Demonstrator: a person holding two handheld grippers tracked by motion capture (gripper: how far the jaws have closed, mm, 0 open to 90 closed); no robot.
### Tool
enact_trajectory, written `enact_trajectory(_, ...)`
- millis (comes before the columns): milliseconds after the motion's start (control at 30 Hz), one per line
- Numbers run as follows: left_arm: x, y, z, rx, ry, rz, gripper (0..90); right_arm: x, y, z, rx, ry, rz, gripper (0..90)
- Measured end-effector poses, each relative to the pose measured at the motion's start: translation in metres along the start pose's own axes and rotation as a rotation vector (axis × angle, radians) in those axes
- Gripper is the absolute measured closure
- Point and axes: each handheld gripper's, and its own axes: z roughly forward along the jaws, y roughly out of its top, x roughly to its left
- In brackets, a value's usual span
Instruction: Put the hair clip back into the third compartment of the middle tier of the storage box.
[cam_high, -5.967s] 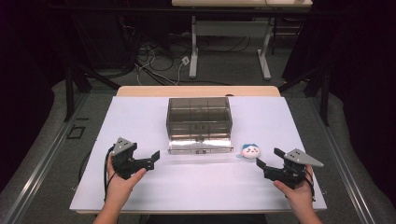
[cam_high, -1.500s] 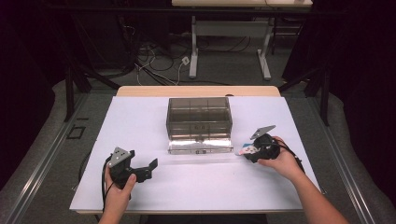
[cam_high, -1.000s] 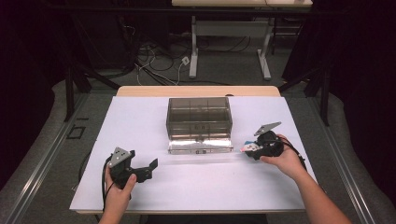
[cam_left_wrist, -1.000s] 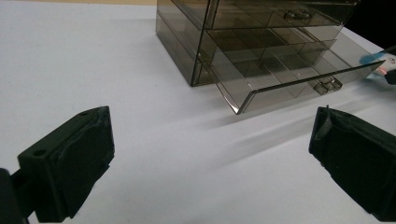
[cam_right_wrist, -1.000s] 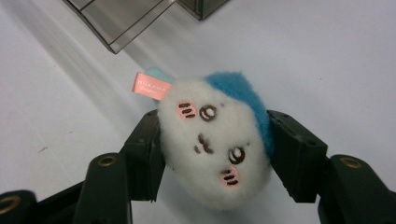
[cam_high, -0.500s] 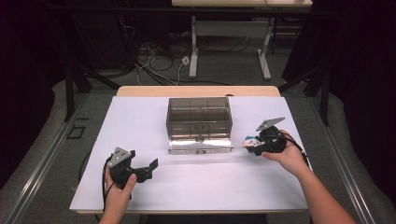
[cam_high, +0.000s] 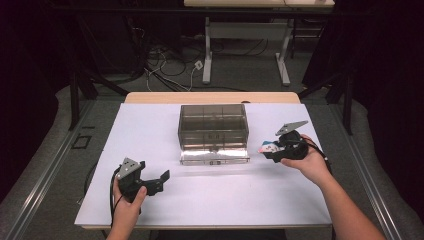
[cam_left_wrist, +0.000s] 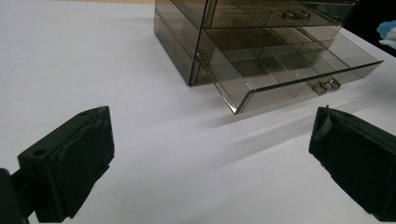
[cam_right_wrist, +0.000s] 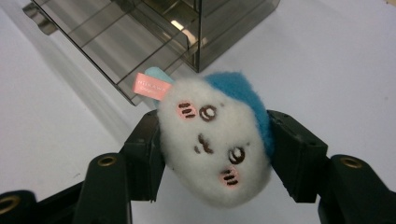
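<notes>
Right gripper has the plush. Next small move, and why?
Probably carry the plush toy left, over the open bottom drawer of the smoky organizer. The right gripper is shut on it beside the drawer, off the table; the left gripper sits open and clear.

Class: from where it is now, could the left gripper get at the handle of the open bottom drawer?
Probably yes. The left gripper is open and holds nothing, and bare table lies between it and the drawer handle. The right gripper, shut on the plush toy, sits off to the side.

Both grippers are matte black: the left gripper (cam_high: 159, 179) and right gripper (cam_high: 268, 152) each carry a grey triangular plate, brass-ringed screw holes, and a black cable.
</notes>
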Motion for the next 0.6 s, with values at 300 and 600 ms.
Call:
enact_trajectory(300,0.000,0.000,0.000,0.000,0.000,-0.002,0.4,0.009,0.010,-0.006,-0.038,0.014,-0.018,40.7)
enact_trajectory(600,0.000,0.000,0.000,0.001,0.001,0.001,0.4,0.022,0.022,-0.009,-0.092,0.032,-0.039,40.7)
